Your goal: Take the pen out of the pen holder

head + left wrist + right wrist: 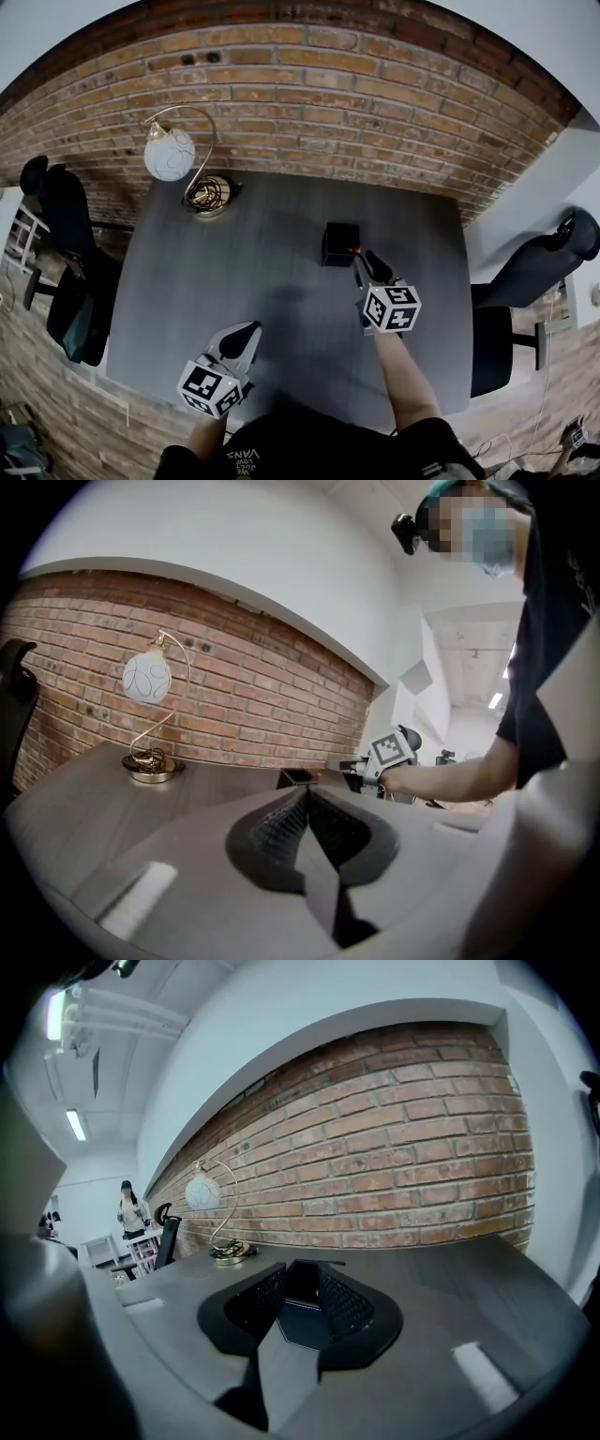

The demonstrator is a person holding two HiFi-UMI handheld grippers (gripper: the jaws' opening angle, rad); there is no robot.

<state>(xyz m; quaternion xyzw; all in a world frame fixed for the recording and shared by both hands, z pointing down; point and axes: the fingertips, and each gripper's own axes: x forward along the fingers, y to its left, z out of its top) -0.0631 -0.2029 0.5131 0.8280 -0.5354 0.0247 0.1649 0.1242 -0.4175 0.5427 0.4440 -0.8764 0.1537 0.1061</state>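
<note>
A black cube-shaped pen holder stands on the dark grey table, right of its middle. A small red pen end shows at the holder's near right corner; the pen's body is too small to make out. My right gripper is open just in front of that corner. In the right gripper view its jaws stand apart, with the holder framed between them. My left gripper is shut and empty over the table's near left part, well short of the holder, and points toward it.
A gold desk lamp with a white globe stands at the table's far left corner against the brick wall. Black office chairs flank the table on the left and right. A person stands far off.
</note>
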